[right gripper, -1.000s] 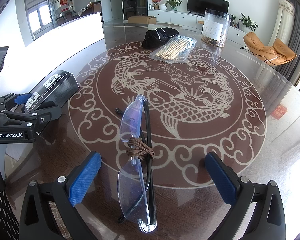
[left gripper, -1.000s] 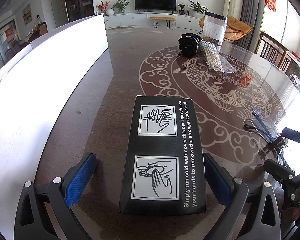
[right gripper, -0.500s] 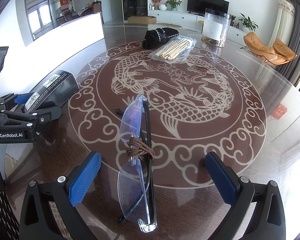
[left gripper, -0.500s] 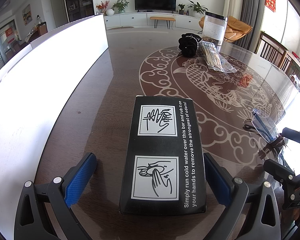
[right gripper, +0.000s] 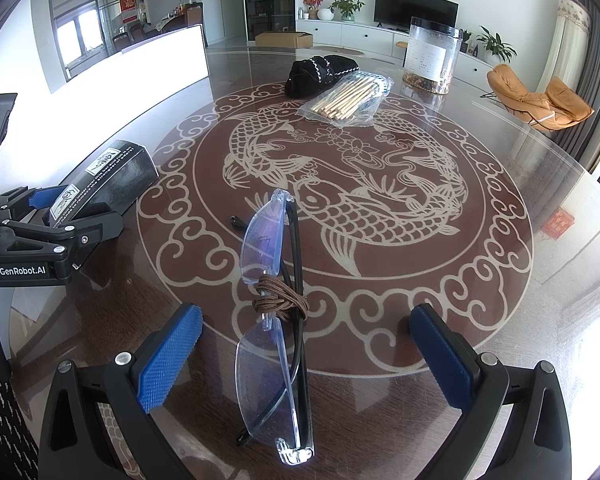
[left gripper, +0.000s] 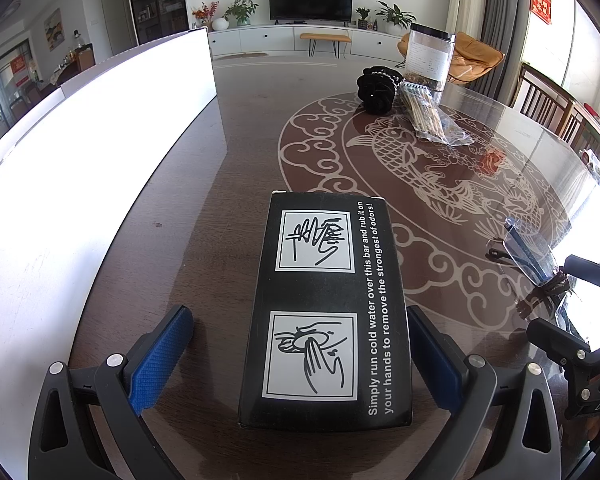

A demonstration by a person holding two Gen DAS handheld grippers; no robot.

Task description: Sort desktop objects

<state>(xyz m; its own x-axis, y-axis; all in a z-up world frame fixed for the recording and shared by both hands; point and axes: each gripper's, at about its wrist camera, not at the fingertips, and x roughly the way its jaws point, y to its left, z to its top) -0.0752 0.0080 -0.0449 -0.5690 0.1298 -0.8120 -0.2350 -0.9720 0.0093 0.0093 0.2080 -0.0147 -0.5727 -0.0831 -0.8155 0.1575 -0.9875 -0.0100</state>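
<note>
A black box with white hand drawings lies flat on the round table, between the fingers of my left gripper. That gripper is open, with gaps on both sides of the box. Folded rimless glasses with a brown cord wound round the middle lie between the fingers of my right gripper, which is open and not touching them. The right wrist view shows the box and left gripper at the left. The glasses appear at the right in the left wrist view.
At the far side of the table lie a black pouch, a clear bag of chopsticks and a clear plastic jar. A white board stands along the table's left side. Chairs stand beyond the right edge.
</note>
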